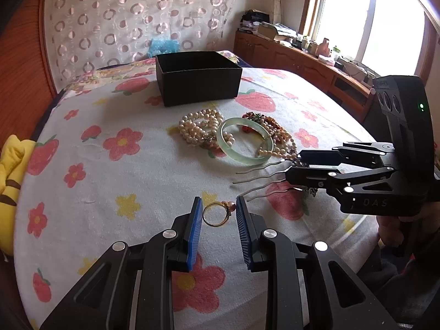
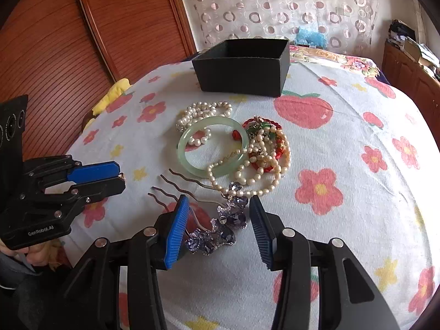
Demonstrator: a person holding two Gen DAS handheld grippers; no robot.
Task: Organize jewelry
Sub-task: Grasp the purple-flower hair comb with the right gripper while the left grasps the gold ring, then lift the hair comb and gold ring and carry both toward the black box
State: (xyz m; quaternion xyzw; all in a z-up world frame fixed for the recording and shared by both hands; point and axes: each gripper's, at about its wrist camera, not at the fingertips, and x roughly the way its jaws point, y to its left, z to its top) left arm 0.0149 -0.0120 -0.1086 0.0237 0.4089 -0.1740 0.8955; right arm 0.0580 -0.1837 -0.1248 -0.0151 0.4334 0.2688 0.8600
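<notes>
Black box [image 1: 196, 78] appears empty; all jewelry lies before it; my left gripper [image 1: 219, 214] jaws spread around ring [image 1: 217, 214]; right gripper [image 2: 218, 220] jaws spread over hair comb [image 2: 220, 225].

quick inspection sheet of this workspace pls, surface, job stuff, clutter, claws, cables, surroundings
surface: bed sheet with flower and strawberry print.
job's things: open black box at the far side, inside not visible; pearls, green bangle, red beads heaped before it; gold ring; purple-stone hair comb.
clutter: yellow plush at the bed edge.
claws: left claw open, ring between its pads; right claw open around the comb's stones.
cables: nothing seen.
surroundings: wooden headboard, circle-print curtain, cluttered cabinet under a bright window.
</notes>
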